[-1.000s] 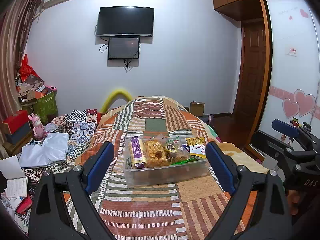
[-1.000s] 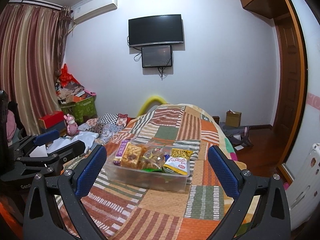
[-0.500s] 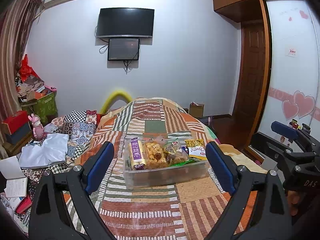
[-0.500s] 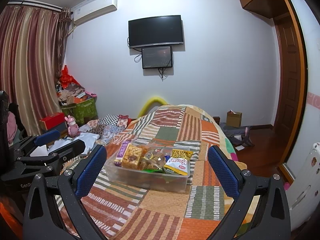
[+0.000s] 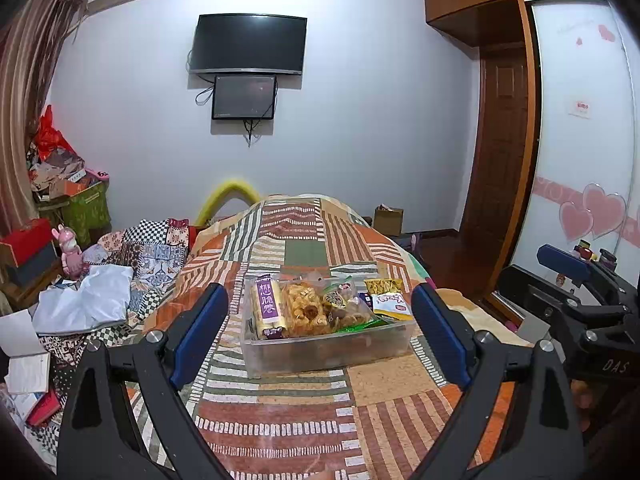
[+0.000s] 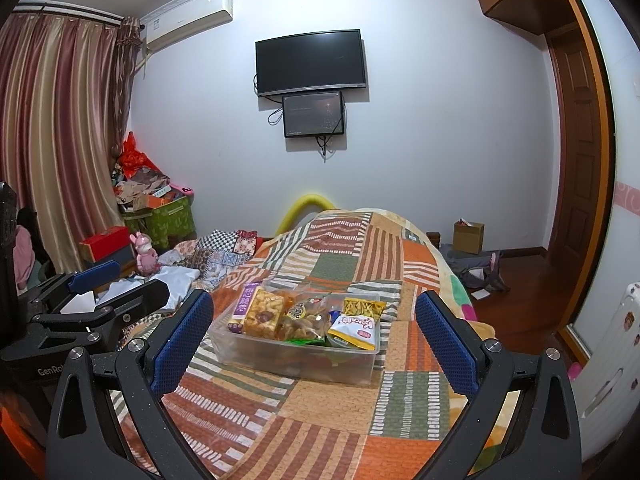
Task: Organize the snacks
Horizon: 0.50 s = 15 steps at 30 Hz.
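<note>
The left gripper is standing spread wide with nothing between its blue pads, having just been opening a little more. The right gripper is also staying spread wide and holding nothing. The clear plastic box of snack bags is sitting on the patchwork bed cover, just ahead of both grippers and touching neither.
</note>
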Tool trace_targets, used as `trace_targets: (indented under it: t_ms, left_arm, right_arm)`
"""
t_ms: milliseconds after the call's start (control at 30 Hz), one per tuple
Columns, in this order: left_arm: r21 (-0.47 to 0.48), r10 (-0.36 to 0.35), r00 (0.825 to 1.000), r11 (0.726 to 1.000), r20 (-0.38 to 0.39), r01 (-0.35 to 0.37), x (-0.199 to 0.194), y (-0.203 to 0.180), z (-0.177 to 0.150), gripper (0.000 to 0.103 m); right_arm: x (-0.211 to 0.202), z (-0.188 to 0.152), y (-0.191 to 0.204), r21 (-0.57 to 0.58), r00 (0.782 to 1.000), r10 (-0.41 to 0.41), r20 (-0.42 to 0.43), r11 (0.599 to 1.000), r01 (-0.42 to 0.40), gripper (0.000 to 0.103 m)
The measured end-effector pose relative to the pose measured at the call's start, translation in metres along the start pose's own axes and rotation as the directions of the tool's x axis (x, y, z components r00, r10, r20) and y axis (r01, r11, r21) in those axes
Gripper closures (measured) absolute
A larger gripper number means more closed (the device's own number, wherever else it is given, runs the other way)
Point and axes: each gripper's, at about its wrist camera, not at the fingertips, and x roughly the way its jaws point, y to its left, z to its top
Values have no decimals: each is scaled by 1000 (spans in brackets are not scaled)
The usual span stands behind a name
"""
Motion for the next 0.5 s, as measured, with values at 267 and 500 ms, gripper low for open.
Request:
trace_targets:
  t_ms: [267, 500]
  left_arm:
    - [-15, -14, 1000, 1000, -3, 14, 0, 2, 1, 5]
    - [2, -13, 1000, 1000, -1, 13, -1, 0, 0, 5]
  right_arm:
    - [-1, 2, 2, 8, 1000, 7, -1, 1000, -7, 2]
    - [0, 1, 3, 10, 1000, 10, -3, 1000, -10, 2]
